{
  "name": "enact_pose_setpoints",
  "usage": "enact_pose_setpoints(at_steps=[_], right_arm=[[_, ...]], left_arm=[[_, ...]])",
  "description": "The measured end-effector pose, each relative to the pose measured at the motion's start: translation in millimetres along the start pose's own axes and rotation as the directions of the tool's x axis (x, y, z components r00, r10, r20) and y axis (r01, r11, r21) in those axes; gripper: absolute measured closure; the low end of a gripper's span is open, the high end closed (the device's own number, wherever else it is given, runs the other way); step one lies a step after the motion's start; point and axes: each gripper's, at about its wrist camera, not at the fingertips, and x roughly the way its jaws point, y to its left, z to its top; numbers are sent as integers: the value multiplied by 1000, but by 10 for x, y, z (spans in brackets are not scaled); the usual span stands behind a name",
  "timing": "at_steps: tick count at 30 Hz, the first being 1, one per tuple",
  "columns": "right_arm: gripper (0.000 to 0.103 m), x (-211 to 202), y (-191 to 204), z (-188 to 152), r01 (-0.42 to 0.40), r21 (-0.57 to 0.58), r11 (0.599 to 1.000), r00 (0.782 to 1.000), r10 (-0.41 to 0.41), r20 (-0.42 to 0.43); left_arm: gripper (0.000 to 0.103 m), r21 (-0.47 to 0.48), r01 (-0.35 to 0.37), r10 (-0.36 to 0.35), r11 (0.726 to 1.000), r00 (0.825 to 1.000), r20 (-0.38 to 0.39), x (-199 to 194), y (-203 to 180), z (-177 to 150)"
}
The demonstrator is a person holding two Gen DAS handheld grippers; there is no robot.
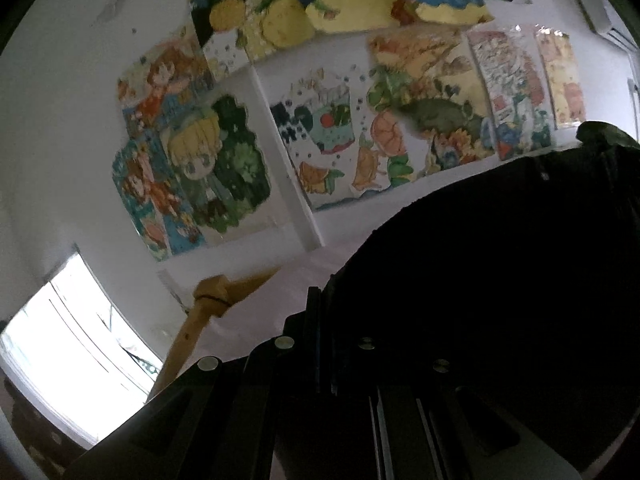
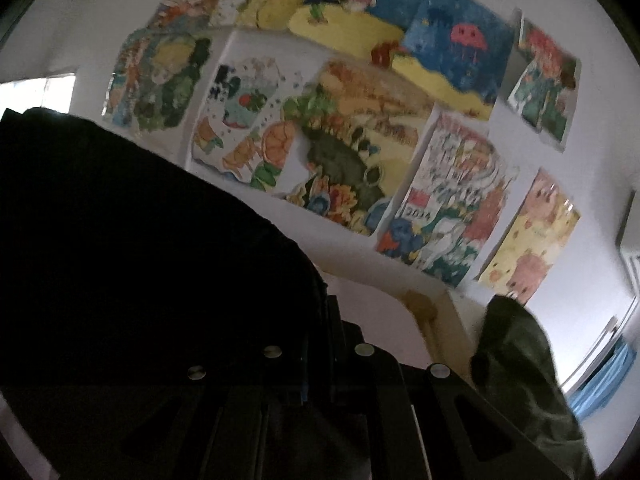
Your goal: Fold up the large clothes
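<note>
Black garment cloth (image 1: 500, 280) fills the near foreground as we lift it toward a wall of paintings. From our left wrist camera the left gripper (image 1: 320, 300) shows its two fingers drawn tight together, pinching an edge of the garment; the cloth spreads up and to the right of the jaws and blocks that whole corner of the view. From our right wrist camera the right gripper (image 2: 324, 308) is likewise clenched, its fingers closed on the same dark fabric (image 2: 140, 260), which here billows to the left of the jaws. To the right of that gripper hangs an olive-green piece of cloth (image 2: 516, 368); we cannot tell whether it belongs to the same garment.

Just beyond the left gripper, on its left side, stands a pale wooden post (image 1: 200, 312) with an angled top piece. Farther left of the post a bright window (image 1: 68, 352) glares white. Past the right gripper a cream-coloured ledge (image 2: 424, 300) runs below the wall.

Farthest off, the white wall (image 1: 60, 120) carries a cluster of children's paintings (image 1: 320, 136): a blond cartoon figure, turtles, a blue sea scene with a pink jellyfish (image 2: 466, 40), and a sheet marked 2014 (image 2: 418, 214). Both views are tilted and slightly blurred.
</note>
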Motion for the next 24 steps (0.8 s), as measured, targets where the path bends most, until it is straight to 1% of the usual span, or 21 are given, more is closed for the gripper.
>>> enact_pose_setpoints(at_steps=[3, 10, 14, 19, 24], right_arm=[[96, 271, 17, -1, -5, 6, 1000, 1000, 5, -27], [96, 756, 95, -39, 0, 3, 1000, 998, 0, -66], [96, 1031, 144, -30, -4, 4, 1000, 997, 5, -83], [96, 1400, 210, -81, -33, -6, 999, 994, 32, -105], [96, 1776, 268, -181, -62, -8, 998, 987, 60, -149]], left_arm=[[101, -4, 9, -9, 1000, 999, -39, 298, -18, -27], [101, -16, 20, -22, 1000, 995, -97, 895, -52, -145], [101, -21, 31, -33, 999, 991, -128, 1129, -29, -196], [101, 16, 49, -45, 999, 986, -161, 1391, -22, -263], [101, 4, 84, -81, 996, 972, -219, 1712, -4, -302]])
